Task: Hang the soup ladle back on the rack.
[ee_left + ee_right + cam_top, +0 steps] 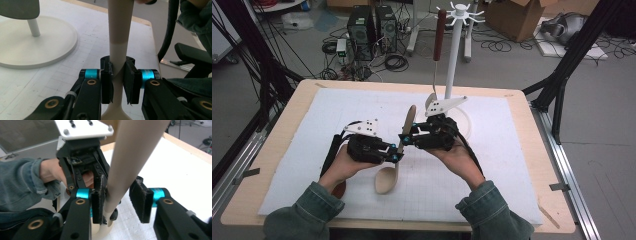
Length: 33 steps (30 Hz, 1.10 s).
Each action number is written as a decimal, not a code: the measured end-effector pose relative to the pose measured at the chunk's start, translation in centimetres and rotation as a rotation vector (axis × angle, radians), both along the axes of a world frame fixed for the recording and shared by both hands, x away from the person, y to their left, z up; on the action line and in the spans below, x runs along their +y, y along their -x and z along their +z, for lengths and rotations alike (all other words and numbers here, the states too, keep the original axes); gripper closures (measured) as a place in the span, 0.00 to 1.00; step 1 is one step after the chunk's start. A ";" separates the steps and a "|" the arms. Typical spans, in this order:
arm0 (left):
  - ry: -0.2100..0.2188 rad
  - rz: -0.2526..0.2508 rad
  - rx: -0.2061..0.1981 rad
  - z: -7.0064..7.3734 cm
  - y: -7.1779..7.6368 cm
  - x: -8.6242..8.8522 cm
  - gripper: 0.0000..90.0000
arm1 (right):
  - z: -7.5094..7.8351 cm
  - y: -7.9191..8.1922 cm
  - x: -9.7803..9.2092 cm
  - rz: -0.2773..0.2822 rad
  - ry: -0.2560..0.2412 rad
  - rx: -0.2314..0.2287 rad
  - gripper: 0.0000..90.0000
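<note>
A pale wooden spoon [387, 179] stands tilted over the white mat, with its bowl low near the front and its handle pointing up and away. My left gripper [396, 155] is shut on the thin neck of the spoon [119, 30], both pads pressed against it [118, 80]. Higher on the handle sits my right gripper [404, 139], open: the spoon's handle [135, 150] passes between its jaws [119, 201], with the left pad against the wood and the right pad apart from it.
A white hook rack [454, 50] stands behind the grippers on a round base [37, 42]. A utensil with a dark red handle [439, 35] hangs from it. A brown object [339, 189] lies partly under the left forearm. Cardboard boxes and cables lie on the floor beyond the table.
</note>
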<state>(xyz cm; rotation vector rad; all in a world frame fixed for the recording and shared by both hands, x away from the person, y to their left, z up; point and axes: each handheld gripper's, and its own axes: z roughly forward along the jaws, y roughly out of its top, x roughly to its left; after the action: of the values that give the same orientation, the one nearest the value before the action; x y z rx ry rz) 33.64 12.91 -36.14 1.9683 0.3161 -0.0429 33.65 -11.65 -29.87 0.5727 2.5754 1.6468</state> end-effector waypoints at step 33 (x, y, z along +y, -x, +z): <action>0.052 -0.023 0.005 0.5 0.4 0.0 0.85 | 0.1 0.0 0.7 0.116 -0.045 0.007 0.82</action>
<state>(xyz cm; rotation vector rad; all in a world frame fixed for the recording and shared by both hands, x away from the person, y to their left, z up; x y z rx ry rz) 33.29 12.91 -35.62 1.9206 0.2932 -0.0706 33.64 -10.97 -29.81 0.4396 2.6292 1.7442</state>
